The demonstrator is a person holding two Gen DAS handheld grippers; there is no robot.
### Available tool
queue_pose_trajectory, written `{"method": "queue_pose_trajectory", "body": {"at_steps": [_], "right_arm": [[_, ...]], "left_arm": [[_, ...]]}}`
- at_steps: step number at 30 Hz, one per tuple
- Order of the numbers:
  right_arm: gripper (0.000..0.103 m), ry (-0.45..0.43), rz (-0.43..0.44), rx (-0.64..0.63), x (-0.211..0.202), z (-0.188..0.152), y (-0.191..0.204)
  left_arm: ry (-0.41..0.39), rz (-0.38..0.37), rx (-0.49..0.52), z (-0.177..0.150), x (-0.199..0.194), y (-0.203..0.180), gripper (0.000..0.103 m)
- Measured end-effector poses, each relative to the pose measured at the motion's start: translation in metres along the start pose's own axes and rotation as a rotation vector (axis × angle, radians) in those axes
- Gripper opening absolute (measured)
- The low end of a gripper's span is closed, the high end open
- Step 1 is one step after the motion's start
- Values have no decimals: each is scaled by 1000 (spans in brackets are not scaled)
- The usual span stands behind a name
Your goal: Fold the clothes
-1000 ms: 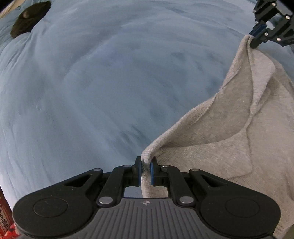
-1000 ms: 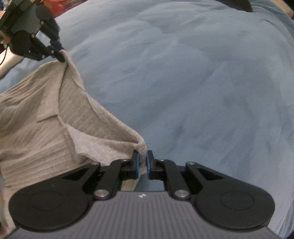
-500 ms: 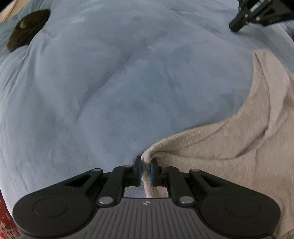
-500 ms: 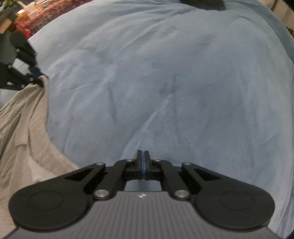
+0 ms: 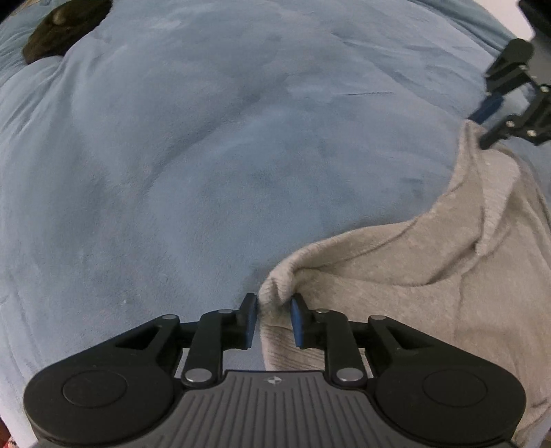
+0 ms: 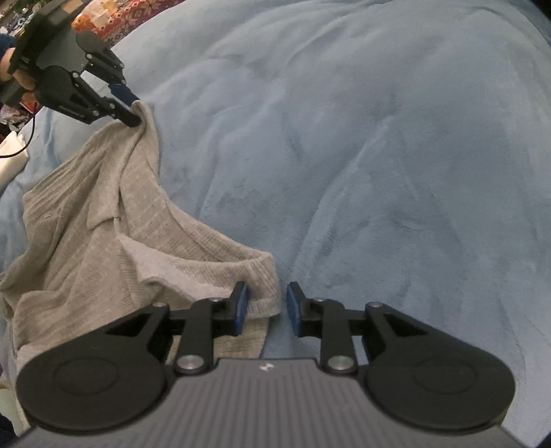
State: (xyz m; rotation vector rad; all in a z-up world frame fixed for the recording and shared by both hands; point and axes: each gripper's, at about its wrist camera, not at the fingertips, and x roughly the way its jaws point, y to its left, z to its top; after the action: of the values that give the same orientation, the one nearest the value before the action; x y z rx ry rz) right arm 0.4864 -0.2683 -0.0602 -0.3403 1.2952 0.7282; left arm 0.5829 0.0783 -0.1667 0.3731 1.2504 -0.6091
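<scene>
A grey knit garment [image 5: 396, 275] lies rumpled on a blue blanket [image 5: 172, 172]. My left gripper [image 5: 273, 303] points steeply down and its jaws are opening, with a bunched corner of the garment loose between the blue pads. My right gripper [image 6: 267, 296] is also opening, and another corner of the garment [image 6: 103, 213] lies between its pads with a gap on the right side. Each gripper shows in the other's view: the right gripper [image 5: 484, 129] at the garment's far corner, the left gripper [image 6: 132, 105] at the upper left.
The blue blanket [image 6: 378, 155] spreads wide in both views. A dark lump [image 5: 65, 27] lies on it at the far upper left. Red patterned fabric [image 6: 120, 17] and a white item with a cable [image 6: 10, 155] lie beyond the blanket's left edge.
Both pairs of jaws have parted from shut. The left one has loosened its pinch on the corner. The right one, shut and off the cloth half a second ago, now straddles a corner.
</scene>
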Motion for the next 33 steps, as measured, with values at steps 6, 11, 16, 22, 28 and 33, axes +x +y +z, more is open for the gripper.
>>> {"method": "queue_pose_trajectory", "body": {"at_steps": [6,11,16,22,28,33], "right_arm": [[8,-4,-28,-48,6,3,12],[6,-52,-161,-136,-1,9,30],[5,-108,-301,-147,-9,37,15],[7,-121,-360,-123,4,76,-21],[30,-130,-363,-69,8,68,-21],[31,-169,-347,7,-27,45,-23]], "left_arm": [[-16,-4,28,0,13,1,30],[-67,40,70,6,9,-9,7],[-120,150,30,23,-4,7,7],[-107,235,-70,47,7,41,11],[-85,256,-127,37,15,46,33],[-121,245,-168,16,-5,44,36]]}}
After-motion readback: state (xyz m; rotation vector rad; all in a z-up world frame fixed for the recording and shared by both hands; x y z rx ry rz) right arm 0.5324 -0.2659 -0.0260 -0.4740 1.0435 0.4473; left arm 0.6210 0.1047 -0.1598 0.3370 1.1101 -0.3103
